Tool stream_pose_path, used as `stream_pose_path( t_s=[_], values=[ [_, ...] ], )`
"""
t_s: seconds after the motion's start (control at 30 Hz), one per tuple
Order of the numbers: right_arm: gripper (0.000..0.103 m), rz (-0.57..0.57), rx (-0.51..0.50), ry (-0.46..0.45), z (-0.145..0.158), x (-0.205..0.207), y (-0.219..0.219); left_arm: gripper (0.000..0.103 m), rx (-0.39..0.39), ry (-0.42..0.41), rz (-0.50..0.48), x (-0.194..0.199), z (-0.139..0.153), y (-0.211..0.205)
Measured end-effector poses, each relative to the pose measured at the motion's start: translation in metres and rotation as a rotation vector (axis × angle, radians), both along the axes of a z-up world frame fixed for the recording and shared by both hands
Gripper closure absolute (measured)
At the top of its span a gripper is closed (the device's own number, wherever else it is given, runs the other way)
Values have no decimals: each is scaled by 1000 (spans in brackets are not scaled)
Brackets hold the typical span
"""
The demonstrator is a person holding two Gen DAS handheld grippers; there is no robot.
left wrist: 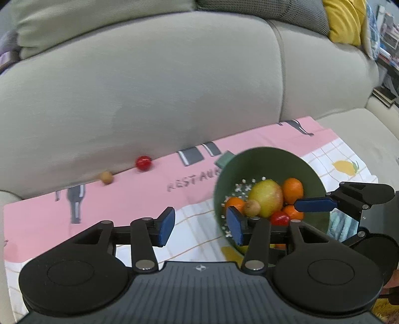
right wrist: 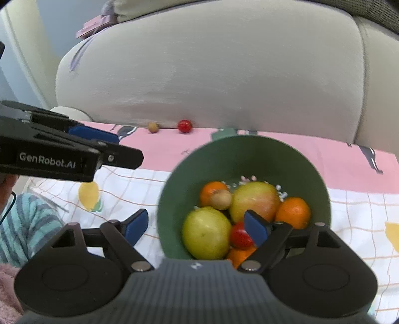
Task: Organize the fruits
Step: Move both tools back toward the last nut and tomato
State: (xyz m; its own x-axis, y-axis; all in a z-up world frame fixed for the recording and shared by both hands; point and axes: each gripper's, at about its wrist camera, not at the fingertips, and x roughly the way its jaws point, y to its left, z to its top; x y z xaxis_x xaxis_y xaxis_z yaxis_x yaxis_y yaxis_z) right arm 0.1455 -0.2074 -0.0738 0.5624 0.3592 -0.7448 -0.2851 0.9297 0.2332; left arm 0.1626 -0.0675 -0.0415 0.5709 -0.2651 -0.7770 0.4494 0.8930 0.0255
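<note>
A green bowl (left wrist: 261, 159) (right wrist: 249, 154) stands on the cloth and holds two yellow-green apples (right wrist: 205, 233) (right wrist: 254, 202), several oranges (right wrist: 294, 213), a small brown fruit (right wrist: 220, 199) and a small red fruit (right wrist: 239, 235). Far back, at the foot of the sofa, lie a loose red fruit (left wrist: 143, 163) (right wrist: 184, 125) and a loose brown fruit (left wrist: 106, 177) (right wrist: 152, 127). My left gripper (left wrist: 200, 229) is open and empty, left of the bowl. My right gripper (right wrist: 197, 228) is open over the bowl's near side, holding nothing.
A pink and white checked cloth (left wrist: 139, 199) covers the seat in front of the grey sofa back (left wrist: 149, 87). A person's striped sleeve (right wrist: 25, 224) is at the lower left. A yellow cushion (left wrist: 346, 20) sits at the far right.
</note>
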Motion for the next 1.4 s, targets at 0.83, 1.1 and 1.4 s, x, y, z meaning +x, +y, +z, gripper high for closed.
stream_pose_path(
  t_s=[0.83, 1.1, 1.4],
  values=[
    [9, -9, -100, -49, 34, 38, 85, 46, -175, -25, 261, 31, 7, 124],
    [9, 38, -167, -44, 28, 72, 113, 46, -230, -10, 300, 57, -4, 148],
    [10, 75, -182, 25, 6, 116, 132, 46, -275, 63, 322, 89, -27, 159]
  ],
)
